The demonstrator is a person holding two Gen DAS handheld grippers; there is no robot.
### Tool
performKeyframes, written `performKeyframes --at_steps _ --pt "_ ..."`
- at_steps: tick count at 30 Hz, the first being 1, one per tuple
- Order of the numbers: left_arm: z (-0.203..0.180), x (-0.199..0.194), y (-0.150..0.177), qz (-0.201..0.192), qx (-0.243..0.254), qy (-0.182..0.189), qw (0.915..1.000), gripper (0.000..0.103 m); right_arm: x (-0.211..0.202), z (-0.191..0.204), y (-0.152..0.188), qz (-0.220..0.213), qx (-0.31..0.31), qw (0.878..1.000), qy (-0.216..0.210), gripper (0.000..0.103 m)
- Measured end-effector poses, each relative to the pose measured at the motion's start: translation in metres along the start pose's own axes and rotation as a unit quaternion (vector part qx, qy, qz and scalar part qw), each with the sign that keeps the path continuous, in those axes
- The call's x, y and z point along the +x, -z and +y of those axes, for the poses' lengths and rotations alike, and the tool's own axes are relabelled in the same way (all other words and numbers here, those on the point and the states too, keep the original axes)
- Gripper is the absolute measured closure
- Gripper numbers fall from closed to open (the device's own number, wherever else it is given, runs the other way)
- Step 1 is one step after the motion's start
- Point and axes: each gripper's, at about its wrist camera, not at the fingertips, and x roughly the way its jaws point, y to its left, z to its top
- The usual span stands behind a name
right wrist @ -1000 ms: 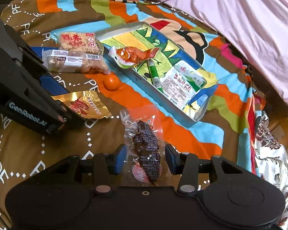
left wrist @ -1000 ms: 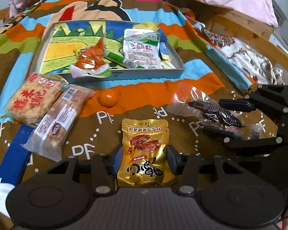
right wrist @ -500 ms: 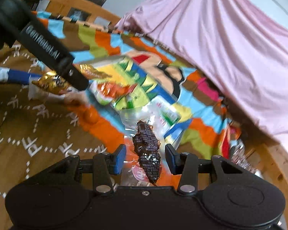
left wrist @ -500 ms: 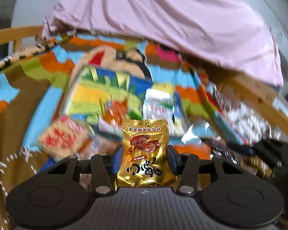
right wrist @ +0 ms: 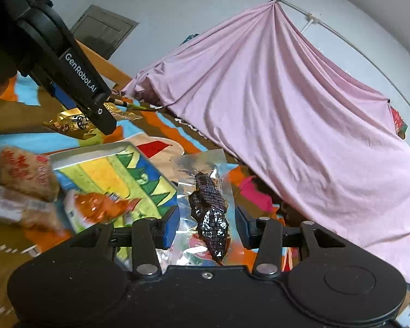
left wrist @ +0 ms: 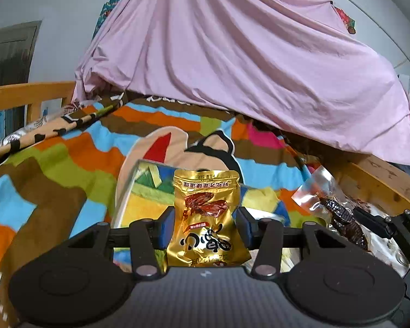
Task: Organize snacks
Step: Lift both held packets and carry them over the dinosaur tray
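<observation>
Left gripper (left wrist: 205, 228) fingers pinch a crinkly gold foil snack pouch (left wrist: 206, 218), lower centre, held upright above the shallow metal tray with a painted landscape bottom (left wrist: 128, 191). Right gripper (right wrist: 205, 225) fingers pinch a clear vacuum-sealed pack of dark glossy meat (right wrist: 205, 202), lower centre, near the tray. Risk: slick film could slide from the side-on pinch, and both packs could collide over the tray. The bed's patchwork blanket (left wrist: 54, 169) is soft and uneven.

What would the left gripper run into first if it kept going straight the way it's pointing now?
Probably the pink sheet hanging behind the bed. The left gripper, shut on the gold snack bag, points above the metal tray. Depth is uncertain.
</observation>
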Motion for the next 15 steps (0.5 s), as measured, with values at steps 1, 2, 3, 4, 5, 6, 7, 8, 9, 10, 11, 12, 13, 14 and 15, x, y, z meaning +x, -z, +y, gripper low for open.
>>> performKeyframes --at_steps 1,2,3,4,5,6,7,8,9,10,11,12,13,14,15 --pt "0.003 0.006 -0.002 -0.004 -0.003 0.0 1.0 0.051 0.008 0.002 -0.002 0.0 -0.001 1.0 0.002 0.057" --pt "0.006 0.013 -0.005 -0.007 -0.007 0.0 0.9999 0.051 0.017 0.004 -0.004 0.002 -0.002 1.0 0.001 0.057" --pt "0.009 0.021 -0.009 -0.011 -0.014 0.001 0.9998 0.051 0.025 0.006 -0.006 0.004 -0.001 1.0 0.0 0.057" --pt "0.012 0.029 -0.012 -0.014 -0.02 0.002 0.9997 0.051 0.034 0.009 -0.008 0.005 0.0 1.0 -0.001 0.057" --pt "0.016 0.038 -0.015 -0.016 -0.026 0.004 0.9995 0.051 0.041 0.011 -0.009 0.005 0.001 1.0 -0.001 0.057" --pt "0.019 0.046 -0.018 -0.019 -0.03 0.005 0.9994 0.051 0.048 0.013 -0.011 0.005 0.003 1.0 0.0 0.057" --pt "0.022 0.052 -0.019 -0.021 -0.031 0.004 0.9993 0.051 0.055 0.014 -0.012 0.004 0.007 1.0 0.0 0.057" --pt "0.025 0.06 -0.019 -0.02 -0.03 0.004 0.9994 0.051 0.063 0.014 -0.012 0.004 0.011 1.0 -0.002 0.057" --pt "0.028 0.067 -0.018 -0.018 -0.027 0.002 0.9995 0.051 0.07 0.015 -0.012 0.006 0.015 1.0 -0.003 0.056" --pt "0.03 0.073 -0.016 -0.017 -0.023 -0.003 0.9996 0.051 0.078 0.015 -0.01 0.009 0.019 1.0 -0.004 0.056" --pt "0.033 0.079 -0.013 -0.014 -0.023 -0.007 0.9996 0.051 0.086 0.016 -0.009 0.013 0.024 1.0 -0.006 0.056" --pt "0.037 0.085 -0.011 -0.008 -0.025 -0.01 0.9996 0.051 0.094 0.016 -0.007 0.018 0.031 0.999 -0.006 0.056" --pt "0.04 0.091 -0.008 -0.003 -0.029 -0.013 0.9995 0.051 0.101 0.015 -0.005 0.026 0.043 0.999 -0.009 0.056" --pt "0.043 0.095 -0.005 0.001 -0.031 -0.017 0.9994 0.051 0.108 0.015 -0.003 0.034 0.053 0.998 -0.012 0.056" --pt "0.046 0.1 -0.002 0.007 -0.03 -0.023 0.9993 0.051 0.113 0.015 -0.001 0.04 0.061 0.997 -0.015 0.056"
